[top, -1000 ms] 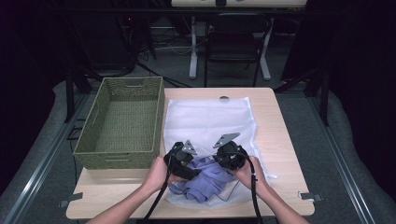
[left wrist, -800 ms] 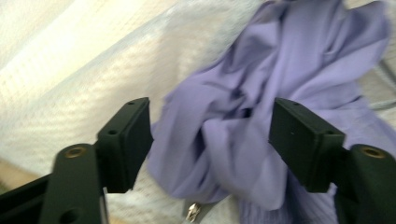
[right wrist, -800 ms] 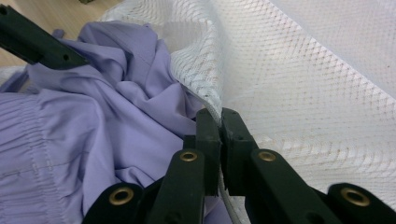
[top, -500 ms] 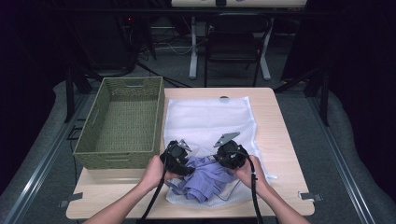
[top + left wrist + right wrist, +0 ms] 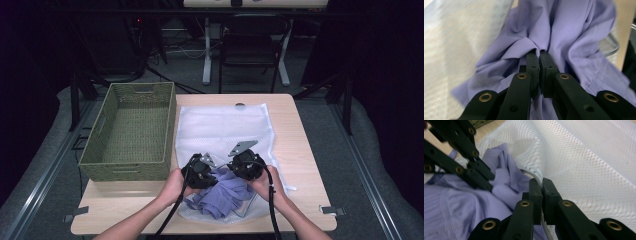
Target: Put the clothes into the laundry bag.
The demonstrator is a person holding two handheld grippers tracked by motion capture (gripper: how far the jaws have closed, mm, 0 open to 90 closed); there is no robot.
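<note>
The lilac shirt [image 5: 564, 37] is soft and heavily creased, bunched in a heap at the near edge of the table [image 5: 300, 135], lying at the mouth of the white mesh laundry bag [image 5: 222, 127], which is spread flat across the tabletop. My left gripper [image 5: 539, 53] has just been closing and now pinches a fold of the shirt between its jaws. My right gripper [image 5: 542, 181] is clamped tight on the bag's corded rim, lifting the mesh edge above the cloth. The green woven basket [image 5: 131, 131] beside the bag stands empty.
</note>
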